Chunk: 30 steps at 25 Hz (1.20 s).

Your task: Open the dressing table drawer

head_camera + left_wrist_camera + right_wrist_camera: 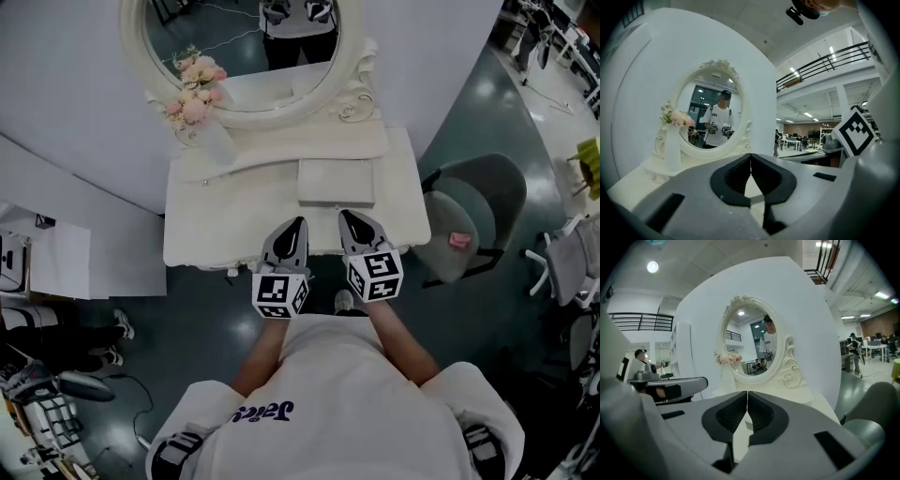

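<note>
White curved wall (84, 103) backs a cream dressing table (216, 230). Left gripper (300, 223) has its jaws pressed together with nothing between them, and right gripper (344, 216) is likewise closed and empty; the two tips sit side by side, not touching, above the table's front edge, aimed toward the mirror (246, 47). Just ahead of the tips a flat box (336, 182) lies on the top, a vase (217, 142) of pink flowers stands back left by the mirror, a grey chair (478, 216) stands to the right, and the drawer, below the front edge, is hidden by the top.
</note>
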Each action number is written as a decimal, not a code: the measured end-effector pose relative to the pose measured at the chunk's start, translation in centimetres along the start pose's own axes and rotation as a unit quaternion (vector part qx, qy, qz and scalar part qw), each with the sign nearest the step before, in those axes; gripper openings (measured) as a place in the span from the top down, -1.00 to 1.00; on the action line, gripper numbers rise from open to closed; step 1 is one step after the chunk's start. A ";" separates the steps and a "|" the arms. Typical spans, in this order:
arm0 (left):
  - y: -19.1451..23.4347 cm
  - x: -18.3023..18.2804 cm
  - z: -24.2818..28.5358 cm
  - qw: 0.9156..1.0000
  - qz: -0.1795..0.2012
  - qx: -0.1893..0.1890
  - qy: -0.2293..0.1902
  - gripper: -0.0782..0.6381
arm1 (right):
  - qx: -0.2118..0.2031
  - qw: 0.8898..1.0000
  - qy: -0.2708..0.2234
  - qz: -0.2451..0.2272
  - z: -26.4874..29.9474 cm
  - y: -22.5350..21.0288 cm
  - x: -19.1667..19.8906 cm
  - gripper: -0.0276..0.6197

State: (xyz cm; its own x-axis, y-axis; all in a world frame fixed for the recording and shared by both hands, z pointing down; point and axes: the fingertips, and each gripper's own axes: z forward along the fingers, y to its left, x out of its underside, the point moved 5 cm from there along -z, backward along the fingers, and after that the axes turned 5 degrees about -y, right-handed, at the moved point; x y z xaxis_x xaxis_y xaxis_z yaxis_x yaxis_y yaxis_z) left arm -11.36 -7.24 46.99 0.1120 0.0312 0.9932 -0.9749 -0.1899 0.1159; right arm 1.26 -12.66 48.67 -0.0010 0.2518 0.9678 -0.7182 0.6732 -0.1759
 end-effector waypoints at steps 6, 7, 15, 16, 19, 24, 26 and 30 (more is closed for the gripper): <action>1.9 1.3 3.2 0.999 -0.018 0.041 0.015 0.74 | 0.033 0.999 0.030 -0.001 2.8 -1.1 1.0 0.87; 2.1 1.7 3.8 0.999 -0.019 0.047 0.018 0.74 | 0.038 0.999 0.039 0.000 3.2 -1.3 1.5 0.87; 5.0 5.1 6.9 0.996 -0.027 0.071 0.051 0.74 | 0.067 0.993 0.083 0.045 5.8 -3.4 5.6 0.87; 5.0 5.3 7.1 0.995 -0.031 0.076 0.052 0.74 | 0.071 0.992 0.091 0.049 6.0 -3.5 6.2 0.87; 5.0 6.0 7.7 0.993 -0.038 0.090 0.059 0.74 | 0.080 0.989 0.115 0.057 6.8 -3.9 8.0 0.87; 5.0 6.2 9.0 0.991 -0.023 0.115 0.070 0.74 | 0.097 0.981 0.157 0.067 8.2 -4.8 10.8 0.87; 5.1 6.1 9.4 0.990 -0.024 0.120 0.070 0.74 | 0.104 0.977 0.170 0.074 8.5 -5.2 11.9 0.87; 5.7 6.2 10.4 0.989 -0.029 0.123 0.073 0.74 | 0.113 0.970 0.191 0.102 9.3 -6.0 14.2 0.87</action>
State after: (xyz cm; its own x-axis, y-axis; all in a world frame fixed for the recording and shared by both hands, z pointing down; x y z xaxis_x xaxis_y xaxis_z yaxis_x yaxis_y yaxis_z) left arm -14.20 -18.36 53.94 0.1207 0.1869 0.9749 -0.8893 -0.4161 0.1899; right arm -0.88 -19.56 65.16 0.0687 0.6321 0.7718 -0.8644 0.4240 -0.2703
